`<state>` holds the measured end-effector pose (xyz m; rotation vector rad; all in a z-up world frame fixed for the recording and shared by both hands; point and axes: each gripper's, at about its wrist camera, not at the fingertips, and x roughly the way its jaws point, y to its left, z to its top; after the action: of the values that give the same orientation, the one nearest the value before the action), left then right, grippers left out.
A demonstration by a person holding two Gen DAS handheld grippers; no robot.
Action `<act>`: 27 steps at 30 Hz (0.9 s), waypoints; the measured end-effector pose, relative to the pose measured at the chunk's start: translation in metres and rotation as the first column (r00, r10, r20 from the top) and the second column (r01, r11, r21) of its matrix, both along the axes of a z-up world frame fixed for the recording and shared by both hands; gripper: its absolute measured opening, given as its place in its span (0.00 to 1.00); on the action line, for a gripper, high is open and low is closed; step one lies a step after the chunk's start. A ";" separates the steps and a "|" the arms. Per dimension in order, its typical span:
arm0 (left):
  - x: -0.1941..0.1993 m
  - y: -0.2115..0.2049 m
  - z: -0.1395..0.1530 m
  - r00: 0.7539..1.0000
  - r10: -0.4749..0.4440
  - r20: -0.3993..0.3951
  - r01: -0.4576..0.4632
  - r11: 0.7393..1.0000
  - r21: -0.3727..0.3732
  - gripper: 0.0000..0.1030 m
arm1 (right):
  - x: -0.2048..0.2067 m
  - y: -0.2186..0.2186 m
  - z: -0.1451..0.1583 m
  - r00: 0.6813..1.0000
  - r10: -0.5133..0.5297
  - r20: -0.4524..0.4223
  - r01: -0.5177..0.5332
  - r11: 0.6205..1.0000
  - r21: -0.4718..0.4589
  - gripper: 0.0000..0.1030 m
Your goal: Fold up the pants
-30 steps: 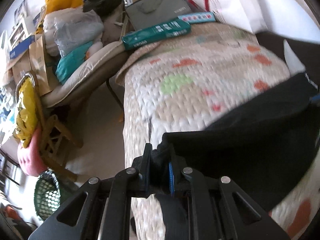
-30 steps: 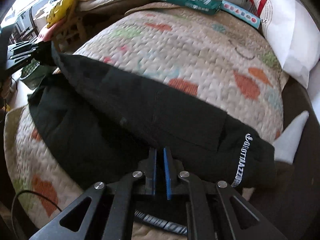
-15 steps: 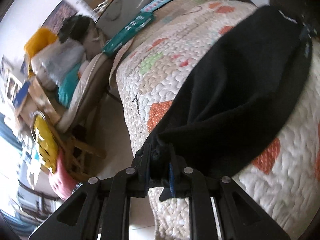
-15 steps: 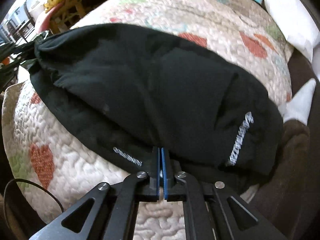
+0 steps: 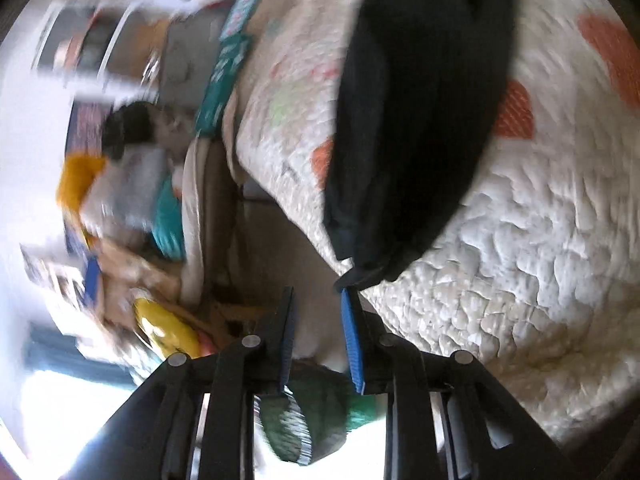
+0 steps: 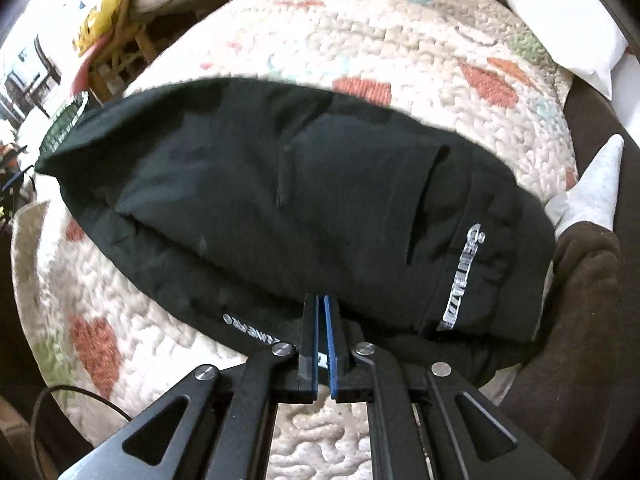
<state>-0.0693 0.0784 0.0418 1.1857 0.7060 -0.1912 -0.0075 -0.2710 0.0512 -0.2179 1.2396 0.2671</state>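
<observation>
The black pants [image 6: 288, 216] lie folded in a long band across the quilted bedspread [image 6: 420, 60], one narrow end reaching the bed's side edge, the other, with white lettering, near a brown blanket [image 6: 580, 300] by the opposite edge. Bare quilt stays clear on both long sides of the band. The right gripper [image 6: 321, 306] has its fingers pressed together on the pants' near edge, pinching the cloth. The left gripper [image 5: 318, 300] sits just off the bed's edge; its jaws are opening, nothing between them, the pants' corner [image 5: 356, 276] touching one blue pad. Beyond that edge the floor gap is narrow, crowded by a cluttered chair [image 5: 196, 208].
</observation>
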 end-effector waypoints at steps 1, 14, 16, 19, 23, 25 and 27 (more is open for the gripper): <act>0.005 0.005 0.012 0.999 0.038 -0.008 -0.038 0.997 -0.070 0.23 | 0.000 0.000 0.003 1.000 -0.008 0.012 0.008 1.000 0.012 0.04; 0.099 -0.091 0.029 0.945 0.232 -0.229 -0.325 0.727 -0.605 0.40 | 0.032 0.041 0.004 0.997 -0.060 0.054 0.054 0.992 0.110 0.60; 0.111 -0.099 0.007 0.907 0.230 -0.351 -0.412 0.653 -0.635 0.39 | 0.035 0.050 -0.007 0.997 -0.060 0.039 0.056 0.994 0.093 0.44; 0.108 -0.096 -0.015 0.877 0.234 -0.420 -0.468 0.617 -0.633 0.39 | 0.031 0.058 -0.025 0.999 -0.053 -0.012 0.054 0.997 0.054 0.34; 0.097 -0.083 -0.025 0.861 0.195 -0.470 -0.484 0.601 -0.636 0.39 | 0.004 0.059 -0.031 0.996 -0.002 -0.084 0.002 1.000 -0.006 0.31; 0.092 -0.078 -0.025 0.857 0.176 -0.484 -0.483 0.601 -0.637 0.39 | -0.008 0.055 -0.033 0.994 0.019 -0.112 -0.020 1.000 -0.016 0.31; 0.087 -0.074 -0.021 0.864 0.147 -0.481 -0.466 0.596 -0.654 0.39 | -0.012 0.047 -0.028 0.988 0.011 -0.157 -0.012 1.000 -0.008 0.29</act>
<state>0.0173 0.0042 0.0212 0.1790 1.0343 -0.3828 -0.0191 -0.2244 0.0236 -0.2148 1.3959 0.2929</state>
